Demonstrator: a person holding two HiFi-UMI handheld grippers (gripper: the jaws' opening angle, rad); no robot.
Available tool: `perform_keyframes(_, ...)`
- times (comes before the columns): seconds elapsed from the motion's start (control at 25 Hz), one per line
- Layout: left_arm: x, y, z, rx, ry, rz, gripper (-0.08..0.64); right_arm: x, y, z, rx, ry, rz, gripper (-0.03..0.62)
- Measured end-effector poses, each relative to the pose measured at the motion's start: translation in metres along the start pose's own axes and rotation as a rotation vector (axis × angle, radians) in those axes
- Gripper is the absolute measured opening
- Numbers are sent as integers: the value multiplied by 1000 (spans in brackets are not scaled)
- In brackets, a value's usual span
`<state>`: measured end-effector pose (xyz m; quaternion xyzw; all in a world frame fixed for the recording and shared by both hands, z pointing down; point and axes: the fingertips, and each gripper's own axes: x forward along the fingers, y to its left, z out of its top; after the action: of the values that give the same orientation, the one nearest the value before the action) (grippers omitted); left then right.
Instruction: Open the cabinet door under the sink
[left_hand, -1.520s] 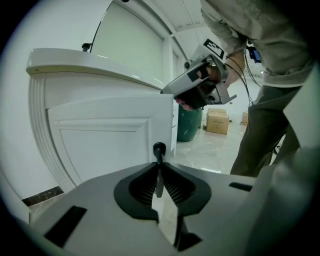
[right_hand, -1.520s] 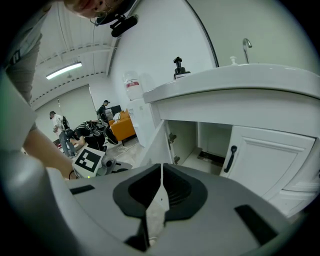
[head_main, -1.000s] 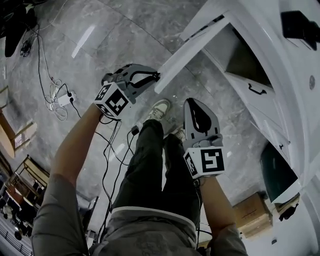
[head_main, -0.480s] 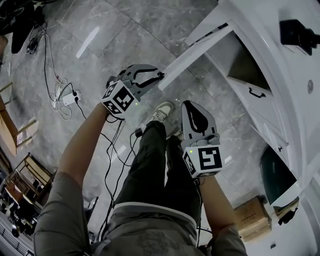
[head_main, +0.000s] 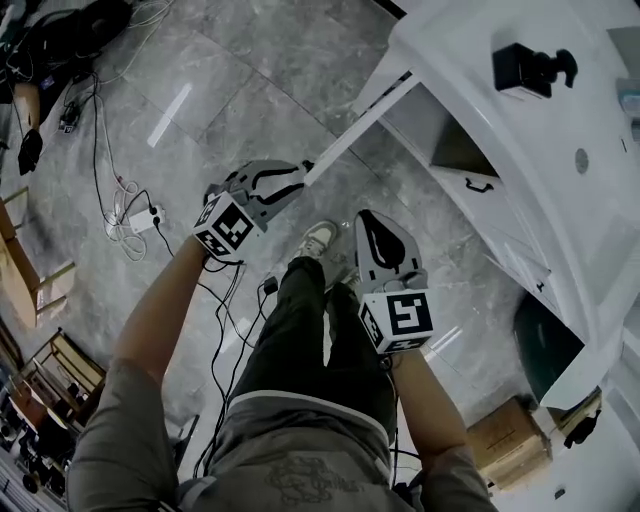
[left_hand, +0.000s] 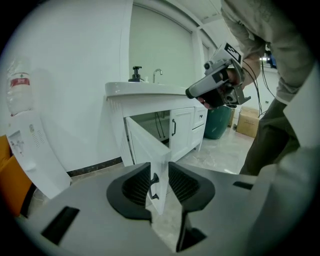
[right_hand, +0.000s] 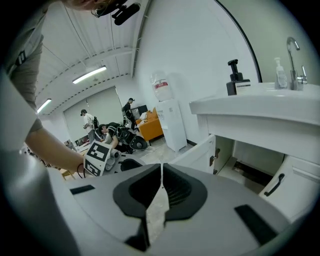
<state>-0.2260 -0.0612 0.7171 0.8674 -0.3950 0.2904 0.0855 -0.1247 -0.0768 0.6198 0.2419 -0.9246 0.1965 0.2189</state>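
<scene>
The grey marbled floor (head_main: 250, 80) carries the white sink cabinet (head_main: 500, 215) along its right side, with a dark green bin (head_main: 545, 345) just beside it and a cardboard box (head_main: 500, 430) nearer. At the left lie a white power strip (head_main: 145, 217) and loose cables (head_main: 128, 243) (some trailing far), while a person's shoe (head_main: 318, 240) stands mid-floor.

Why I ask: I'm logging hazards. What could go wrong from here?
The open cabinet door juts out close to the person's shoe; stepping forward could knock it. The left gripper, jaws opening near the door's edge without gripping it, might snag the handle. Cables trail across the floor, a trip risk.
</scene>
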Motion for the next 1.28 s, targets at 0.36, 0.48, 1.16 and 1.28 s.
perform_keyframes(0.36, -34, -11, 105, -110, -178, -11, 60, -63, -2, 45, -17, -25, -60, 34)
perform_keyframes(0.48, -40, -10, 151, -79, -224, -13, 51, -88, -9, 63, -27, -42, -100, 34)
perform_keyframes(1.16, -84, -72, 393, 3, -471, -214, 37, -253, -50, 214, -70, -302, -344, 34)
perform_keyframes(1.28, -92, -84, 425, 38, -496, -232, 32, -285, -56, 234, -80, -344, -389, 34)
